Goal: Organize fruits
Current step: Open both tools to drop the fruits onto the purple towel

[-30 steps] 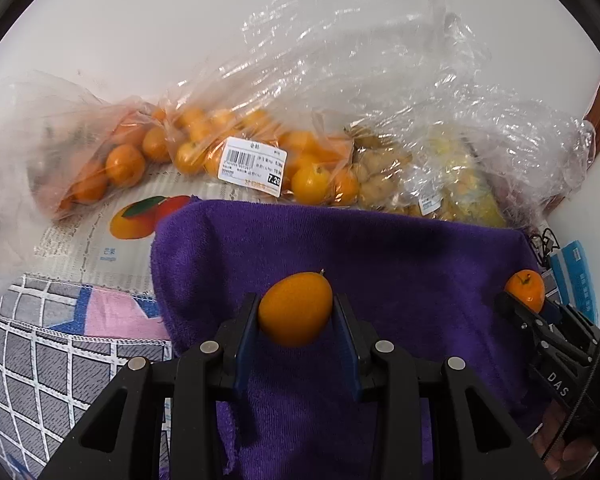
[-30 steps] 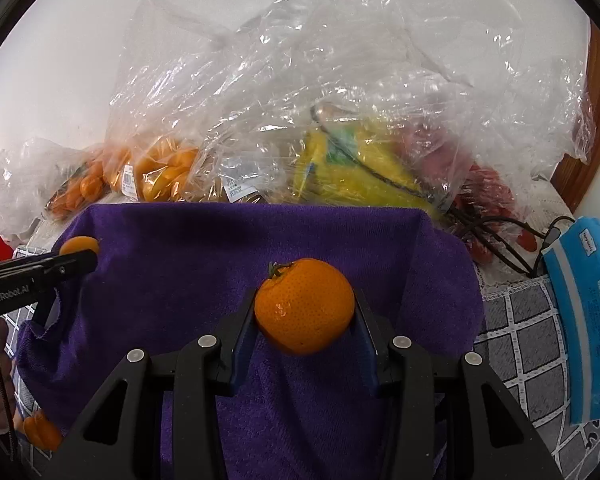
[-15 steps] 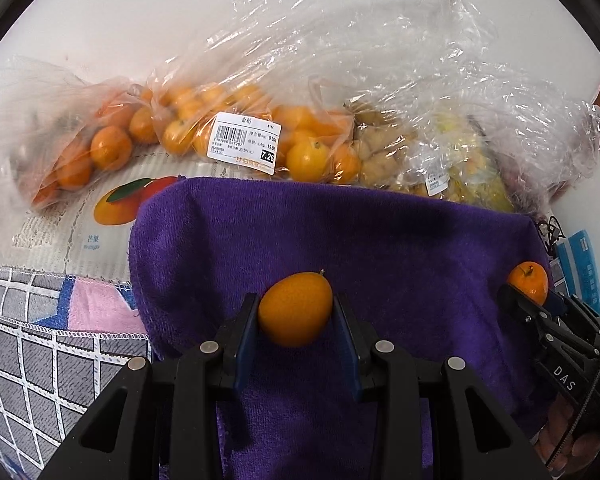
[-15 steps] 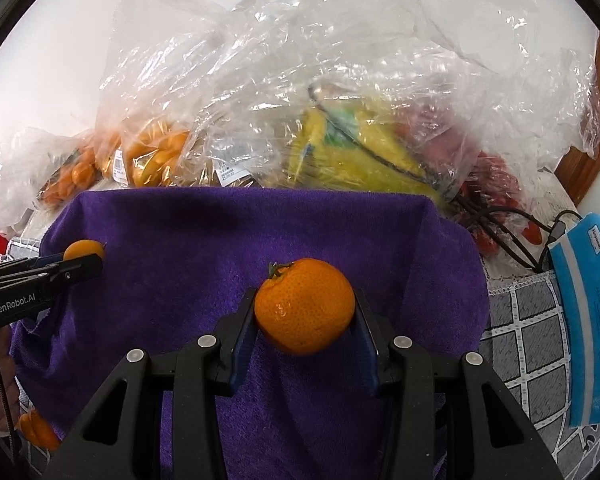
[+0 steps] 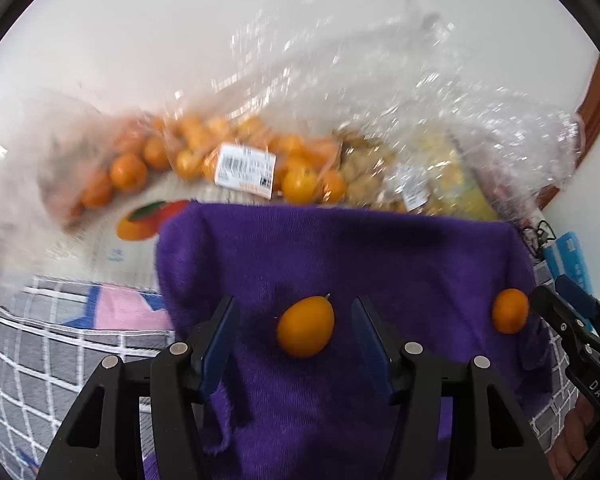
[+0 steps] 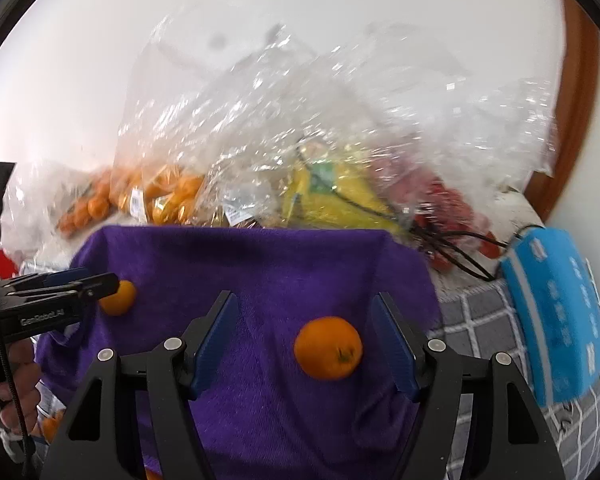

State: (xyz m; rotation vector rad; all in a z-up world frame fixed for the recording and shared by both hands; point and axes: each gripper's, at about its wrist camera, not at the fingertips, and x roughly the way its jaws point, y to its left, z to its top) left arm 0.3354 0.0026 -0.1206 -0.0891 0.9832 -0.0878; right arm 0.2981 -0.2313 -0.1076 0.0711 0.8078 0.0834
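In the left wrist view, the left gripper (image 5: 296,330) is standing with its 2 fingers spread wide apart, gripping nothing. An oval kumquat (image 5: 305,326) is lying on the purple towel (image 5: 340,256) between the fingers, touching neither blue pad. To the right of the tool, a round tangerine (image 5: 510,311) is resting on the same towel, just beside the tip of the right gripper (image 5: 556,304) entering from the edge. Ahead of the tool, past the towel's far edge, clear plastic bags of orange fruit (image 5: 236,160) with a white price label (image 5: 246,170) are lying against the wall, blurred.

In the right wrist view, the right gripper (image 6: 305,332) is likewise holding its 2 fingers wide apart, clamping nothing. The tangerine (image 6: 328,347) is sitting on the purple towel (image 6: 260,264) between them, nearer the right finger, seemingly clear of it. To the left, the left gripper (image 6: 100,282) is reaching in, its tip overlapping the kumquat (image 6: 118,298). Ahead, crinkled bags (image 6: 300,152) holding yellow and red produce are piled up. To the right of the tool, a blue packet (image 6: 556,320) is lying on a grey checked cloth (image 6: 476,320).
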